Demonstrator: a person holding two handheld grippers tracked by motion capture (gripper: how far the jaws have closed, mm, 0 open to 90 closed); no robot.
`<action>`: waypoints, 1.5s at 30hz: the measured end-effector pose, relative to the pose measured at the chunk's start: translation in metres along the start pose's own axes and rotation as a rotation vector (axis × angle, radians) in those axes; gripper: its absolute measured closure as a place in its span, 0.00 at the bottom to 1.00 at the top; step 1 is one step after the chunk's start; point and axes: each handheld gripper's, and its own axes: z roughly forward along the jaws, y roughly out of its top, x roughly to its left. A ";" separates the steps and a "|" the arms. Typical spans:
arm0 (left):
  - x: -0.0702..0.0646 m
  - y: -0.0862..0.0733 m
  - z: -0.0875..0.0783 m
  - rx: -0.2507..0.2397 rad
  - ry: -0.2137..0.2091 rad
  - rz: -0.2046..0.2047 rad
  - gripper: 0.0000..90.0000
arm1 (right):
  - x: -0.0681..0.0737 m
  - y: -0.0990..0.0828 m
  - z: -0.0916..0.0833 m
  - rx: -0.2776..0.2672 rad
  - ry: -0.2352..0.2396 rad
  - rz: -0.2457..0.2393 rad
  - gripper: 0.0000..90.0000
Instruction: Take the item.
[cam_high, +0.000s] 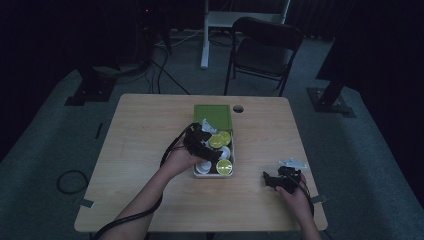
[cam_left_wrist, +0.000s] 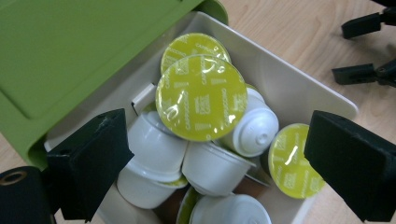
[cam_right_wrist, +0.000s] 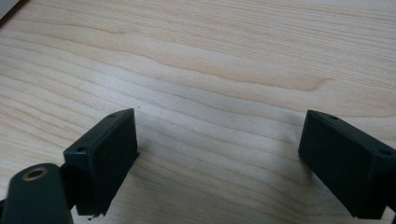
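Open white tray of coffee capsules at table centre; both my grippers empty.

The white rectangular plastic tray (cam_left_wrist: 299, 88) sits mid-table, half slid out from its flat green lid (cam_left_wrist: 70, 51). I count three yellow-green foil capsule tops (cam_left_wrist: 201, 97) showing and at least five white plastic capsule bodies (cam_left_wrist: 215, 168) piled loosely; more may lie underneath, I cannot tell. My left gripper (cam_left_wrist: 217, 163) hovers over the pile, jaws spread wide to either side of it, holding nothing. My right gripper (cam_right_wrist: 219, 161) is well apart near the right front edge of the light wooden table (cam_right_wrist: 210, 60), jaws wide apart, holding nothing.
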 end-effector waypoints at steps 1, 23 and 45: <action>0.001 0.001 0.001 0.001 0.005 -0.001 0.12 | 0.000 0.000 0.000 0.000 0.000 0.000 0.12; 0.005 0.013 0.027 0.061 0.003 -0.032 0.29 | 0.001 -0.001 -0.001 0.001 0.005 -0.001 0.12; -0.005 0.018 0.012 0.064 0.006 0.041 0.43 | 0.001 -0.001 -0.001 0.000 0.005 -0.001 0.12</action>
